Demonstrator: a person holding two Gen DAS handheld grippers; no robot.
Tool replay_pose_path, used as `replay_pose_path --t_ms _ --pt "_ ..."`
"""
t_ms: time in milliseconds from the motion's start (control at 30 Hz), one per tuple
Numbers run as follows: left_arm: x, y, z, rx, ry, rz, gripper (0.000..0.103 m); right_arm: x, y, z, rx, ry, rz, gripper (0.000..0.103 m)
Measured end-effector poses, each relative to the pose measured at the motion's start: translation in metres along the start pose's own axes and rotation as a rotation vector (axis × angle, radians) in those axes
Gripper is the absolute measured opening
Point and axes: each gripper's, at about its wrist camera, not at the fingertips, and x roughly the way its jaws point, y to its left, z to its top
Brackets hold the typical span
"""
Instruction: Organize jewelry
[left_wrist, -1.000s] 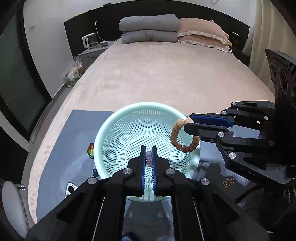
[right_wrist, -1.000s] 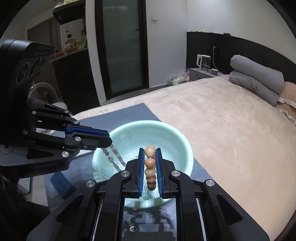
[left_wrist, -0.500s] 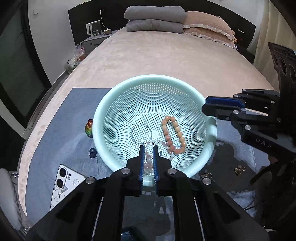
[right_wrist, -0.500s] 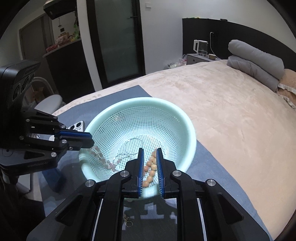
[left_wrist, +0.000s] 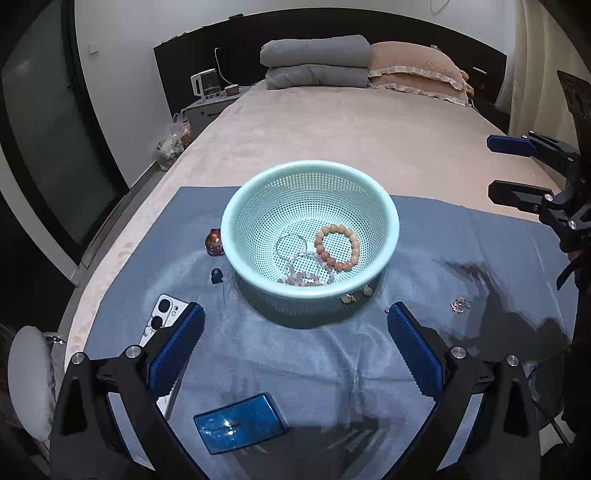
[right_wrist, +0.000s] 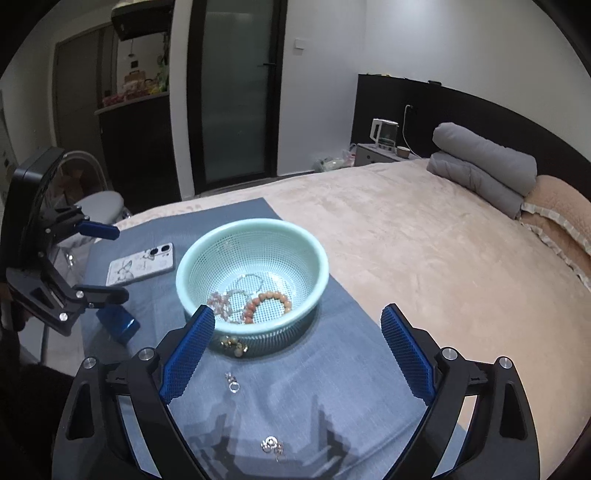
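A mint perforated basket (left_wrist: 384, 206) (right_wrist: 314, 251) stands on a blue cloth (left_wrist: 314, 362) on the bed. Inside lie an orange bead bracelet (left_wrist: 338, 246) (right_wrist: 266, 304), a pale pink bead bracelet (left_wrist: 303, 278) (right_wrist: 219, 304) and a thin ring bangle (left_wrist: 291, 243). My left gripper (left_wrist: 295, 339) is open and empty, pulled back in front of the basket. My right gripper (right_wrist: 297, 345) is open and empty, also back from the basket. Gold earrings (left_wrist: 356, 293) (right_wrist: 232, 345) lie against the basket's base. Small silver pieces (left_wrist: 460, 304) (right_wrist: 232, 382) lie on the cloth.
A phone (left_wrist: 162, 315) (right_wrist: 142, 267) lies on the cloth's left side. A blue shiny box (left_wrist: 240, 422) (right_wrist: 118, 323) sits near the front. A multicoloured ornament (left_wrist: 214, 242) and a dark bead (left_wrist: 217, 275) lie left of the basket. More silver pieces (right_wrist: 272, 445) lie near me.
Both grippers opened wide and drew back from the basket. The orange bracelet and the pink bracelet dropped from the jaws and now lie in the basket.
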Motion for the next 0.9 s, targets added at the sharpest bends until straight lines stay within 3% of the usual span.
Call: replay_pose_path --t_ms 333,700,900 --pt "0.002 -0.029 -0.030 0.032 0.057 -0.055 0.097 -0.019 -0.003 -0.049 -0.023 0.069 0.004 0.088" --pt "0.051 -0.063 -0.048 0.070 0.156 -0.144 0.097 -0.007 -0.012 -0.098 -0.028 0.119 0.061 0.088" --pt "0.076 -0.078 -0.049 0.093 0.164 -0.182 0.096 0.008 -0.005 -0.127 -0.060 0.110 0.078 0.086"
